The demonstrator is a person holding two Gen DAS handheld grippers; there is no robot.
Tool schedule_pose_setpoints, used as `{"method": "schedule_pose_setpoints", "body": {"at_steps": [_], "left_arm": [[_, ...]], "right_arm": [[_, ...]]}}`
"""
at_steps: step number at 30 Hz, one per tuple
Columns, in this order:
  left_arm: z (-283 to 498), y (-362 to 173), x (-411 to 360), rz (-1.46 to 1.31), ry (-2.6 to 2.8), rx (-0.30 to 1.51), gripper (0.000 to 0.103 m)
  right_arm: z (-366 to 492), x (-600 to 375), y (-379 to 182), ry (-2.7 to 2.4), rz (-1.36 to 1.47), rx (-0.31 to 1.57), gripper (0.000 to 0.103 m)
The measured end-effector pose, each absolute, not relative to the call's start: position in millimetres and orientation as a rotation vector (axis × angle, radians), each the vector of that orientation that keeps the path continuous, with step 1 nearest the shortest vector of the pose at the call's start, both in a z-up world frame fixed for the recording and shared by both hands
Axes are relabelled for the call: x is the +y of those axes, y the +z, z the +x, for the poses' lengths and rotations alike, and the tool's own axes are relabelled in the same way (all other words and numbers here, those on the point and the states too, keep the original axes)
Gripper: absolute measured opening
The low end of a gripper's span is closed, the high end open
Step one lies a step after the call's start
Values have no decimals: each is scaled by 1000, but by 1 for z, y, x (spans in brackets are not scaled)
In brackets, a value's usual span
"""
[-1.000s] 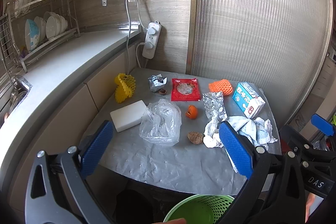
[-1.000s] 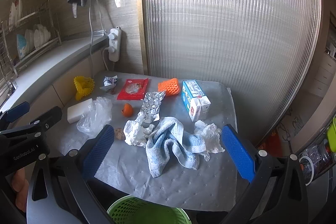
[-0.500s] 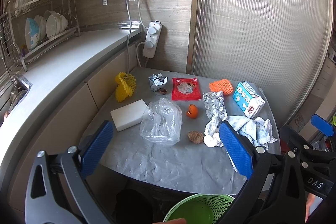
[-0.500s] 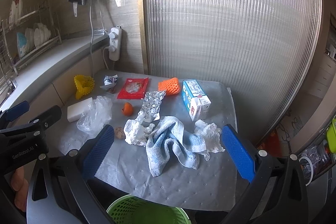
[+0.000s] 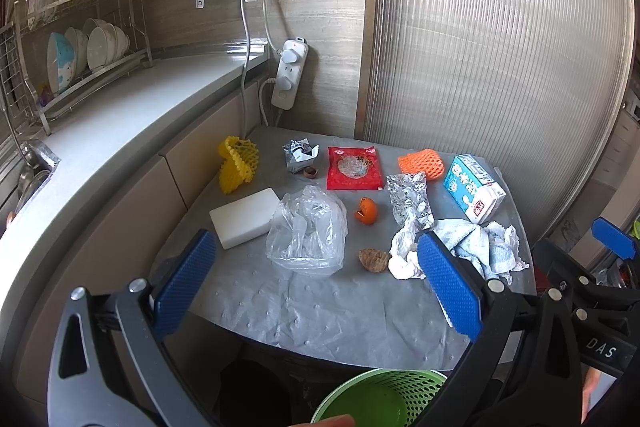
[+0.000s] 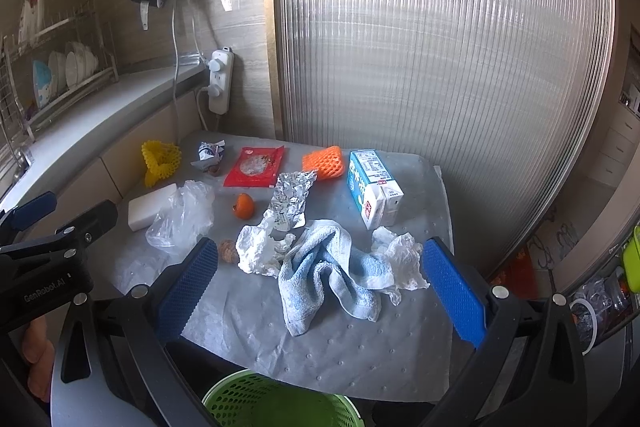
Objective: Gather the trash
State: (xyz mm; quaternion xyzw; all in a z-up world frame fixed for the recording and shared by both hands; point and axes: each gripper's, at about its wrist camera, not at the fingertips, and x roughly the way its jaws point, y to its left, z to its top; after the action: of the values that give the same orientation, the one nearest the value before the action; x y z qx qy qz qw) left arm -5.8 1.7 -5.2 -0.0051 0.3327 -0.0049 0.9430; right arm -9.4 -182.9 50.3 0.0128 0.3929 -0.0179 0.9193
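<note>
Trash lies scattered on a grey padded table (image 5: 320,311): a clear plastic bag (image 5: 306,231), crumpled tissue (image 5: 404,255), foil (image 5: 408,197), a red wrapper (image 5: 353,169), orange peel (image 5: 366,211), yellow net (image 5: 236,163), orange net (image 5: 422,165) and a milk carton (image 5: 474,193). A green bin (image 5: 380,399) stands below the table's near edge. My left gripper (image 5: 316,291) is open and empty above the near edge. My right gripper (image 6: 320,291) is open and empty above a blue towel (image 6: 332,267) and tissue (image 6: 400,259).
A white sponge block (image 5: 244,217) lies at the table's left. A counter with a dish rack (image 5: 76,55) runs along the left wall. A power strip (image 5: 290,73) hangs in the corner. A ribbed translucent panel (image 5: 500,67) stands behind the table.
</note>
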Motion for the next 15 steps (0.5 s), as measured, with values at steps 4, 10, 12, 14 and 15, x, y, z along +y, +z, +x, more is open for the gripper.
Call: {"method": "schedule_pose_setpoints", "body": {"at_steps": [4,10,12,14,15], "left_arm": [[-4,-8,4,-10,-11,682,97],[0,-21,15,5,-27,669,97],[3,-27,18,16,-37,670,97],[7,-38,23,23,-41,675,97],[10,-44,26,25,-39,679,97]], "right_arm": [[-9,-183,50,-35,27,803,101],[-11,-185,36,-29,13,798,101],[-10,-187,28,-35,8,804,101],[-8,-187,16,-36,4,809,101],[-6,-188,11,-37,6,810,101]]}}
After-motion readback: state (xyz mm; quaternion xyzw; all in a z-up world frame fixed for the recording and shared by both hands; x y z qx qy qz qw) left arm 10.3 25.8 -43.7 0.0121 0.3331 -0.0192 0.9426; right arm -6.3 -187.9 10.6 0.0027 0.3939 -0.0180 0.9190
